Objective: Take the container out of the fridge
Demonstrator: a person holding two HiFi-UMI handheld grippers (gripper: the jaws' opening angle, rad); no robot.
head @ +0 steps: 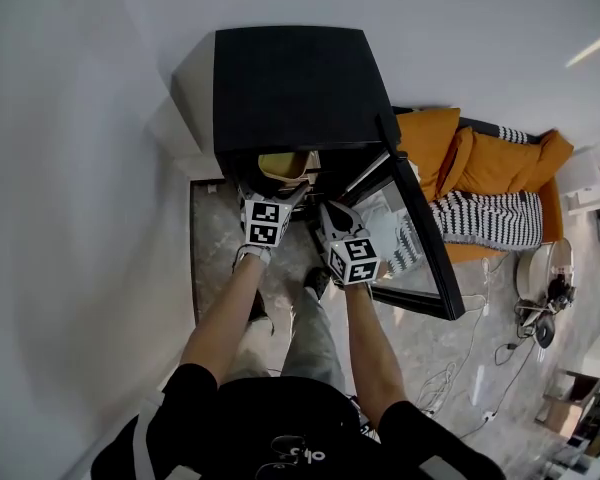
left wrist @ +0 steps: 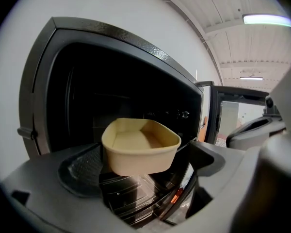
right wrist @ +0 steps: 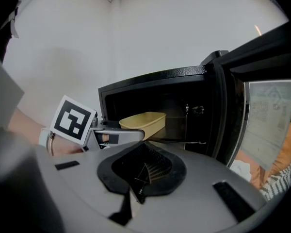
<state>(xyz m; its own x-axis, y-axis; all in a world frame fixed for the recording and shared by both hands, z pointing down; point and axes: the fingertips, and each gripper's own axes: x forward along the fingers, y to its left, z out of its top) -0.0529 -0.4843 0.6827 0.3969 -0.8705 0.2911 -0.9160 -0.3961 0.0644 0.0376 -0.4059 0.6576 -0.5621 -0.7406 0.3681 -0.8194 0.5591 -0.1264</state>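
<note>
In the fridge, the container (empty) sits between the spread left claw; right claw pressed together.

No legible words or numbers, coded square left marker behind the left gripper fingers, right marker behind the right gripper fingers, door sheet print unreadable.

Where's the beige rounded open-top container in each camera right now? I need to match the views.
Head view: beige rounded open-top container sits top centre, in the mouth of the black fridge.
Left gripper view: centre of frame, close up, at the fridge opening.
Right gripper view: just left of centre, inside the fridge.
Shared landmark: the open glass-panelled fridge door, right of the container in all three.
</note>
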